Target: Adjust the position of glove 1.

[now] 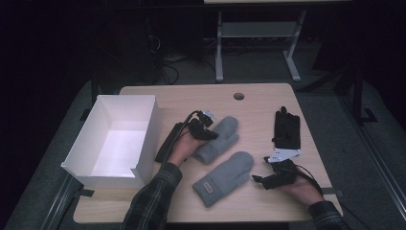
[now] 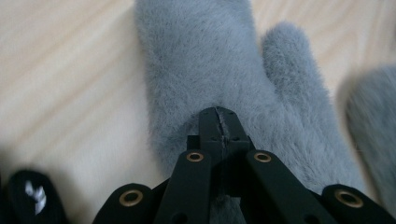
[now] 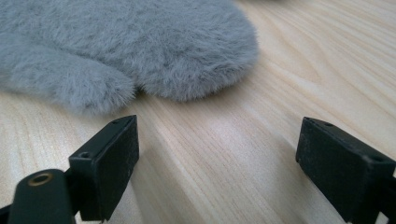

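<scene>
- Mitten, far one (image 1: 219, 139): lies mid-table, cuff toward you, thumb on its right; the near mitten (image 1: 225, 178) lies just beside it, closer to you, w/ the label patch up. Both grey, fluffy, flat on the table (image 1: 258, 100).
- Box (image 1: 117, 139): white, open-top, at the table's left edge, well apart from the near mitten, near the far one. My guess is that's the drop spot, so lift the far mitten clear of the box wall before you swing left.
- Step in hand, as I judge it: pick-up of the far mitten by its cuff end. Fabric is soft & floppy; raise it straight up first so the body doesn't drag across the near mitten.
- Black glove (image 1: 286, 129): at the table's right, beyond your right hand; a second black item (image 1: 168, 141) lies between box & far mitten. Keep clear of both.
- Left gripper (image 2: 218, 116): tips pressed together, pinching a fold of the far mitten's fur near the cuff; grip looks shallow, so go slow.
- Right gripper (image 3: 217, 149): jaws wide apart, nothing between them, resting low over bare wood just short of the near mitten's rounded end. Not touching it.
</scene>
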Demonstrator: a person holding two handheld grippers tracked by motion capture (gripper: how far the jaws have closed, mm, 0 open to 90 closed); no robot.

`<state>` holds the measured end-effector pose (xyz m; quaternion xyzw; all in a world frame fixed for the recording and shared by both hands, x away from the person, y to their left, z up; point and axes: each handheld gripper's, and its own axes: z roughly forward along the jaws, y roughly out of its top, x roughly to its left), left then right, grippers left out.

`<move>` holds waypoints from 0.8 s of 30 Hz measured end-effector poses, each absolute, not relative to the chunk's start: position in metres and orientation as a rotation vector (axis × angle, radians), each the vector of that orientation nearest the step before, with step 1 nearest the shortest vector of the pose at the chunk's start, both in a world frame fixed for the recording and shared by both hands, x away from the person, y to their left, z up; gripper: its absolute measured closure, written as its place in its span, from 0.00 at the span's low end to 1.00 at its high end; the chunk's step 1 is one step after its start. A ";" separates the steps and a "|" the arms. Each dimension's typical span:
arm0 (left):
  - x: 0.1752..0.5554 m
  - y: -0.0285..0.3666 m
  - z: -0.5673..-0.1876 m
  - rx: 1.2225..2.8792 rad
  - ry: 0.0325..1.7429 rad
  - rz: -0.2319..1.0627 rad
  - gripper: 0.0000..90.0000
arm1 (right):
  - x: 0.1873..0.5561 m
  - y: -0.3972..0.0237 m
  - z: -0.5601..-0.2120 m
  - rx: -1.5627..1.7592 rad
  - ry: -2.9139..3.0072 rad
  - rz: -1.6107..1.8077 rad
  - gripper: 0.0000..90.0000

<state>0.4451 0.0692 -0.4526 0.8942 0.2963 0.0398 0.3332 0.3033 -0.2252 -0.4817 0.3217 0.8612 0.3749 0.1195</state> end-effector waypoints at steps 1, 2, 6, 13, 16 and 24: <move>0.441 0.072 -0.452 2.340 0.772 0.108 1.00 | 0.304 -0.225 -0.482 0.935 2.516 1.096 0.15; 0.437 0.075 -0.451 2.364 0.750 0.111 1.00 | 0.304 -0.225 -0.482 0.935 2.516 1.096 0.15; 0.421 0.084 -0.449 2.386 0.737 0.114 1.00 | 0.304 -0.225 -0.482 0.937 2.515 1.095 0.15; 0.406 0.102 -0.444 2.353 0.727 0.099 1.00 | 0.303 -0.225 -0.482 0.940 2.514 1.096 0.15; 0.398 0.110 -0.434 2.294 0.755 0.112 0.89 | 0.303 -0.225 -0.482 0.940 2.514 1.096 0.15; 0.369 0.124 -0.420 2.245 0.794 0.172 0.59 | 0.304 -0.225 -0.482 0.940 2.513 1.096 0.15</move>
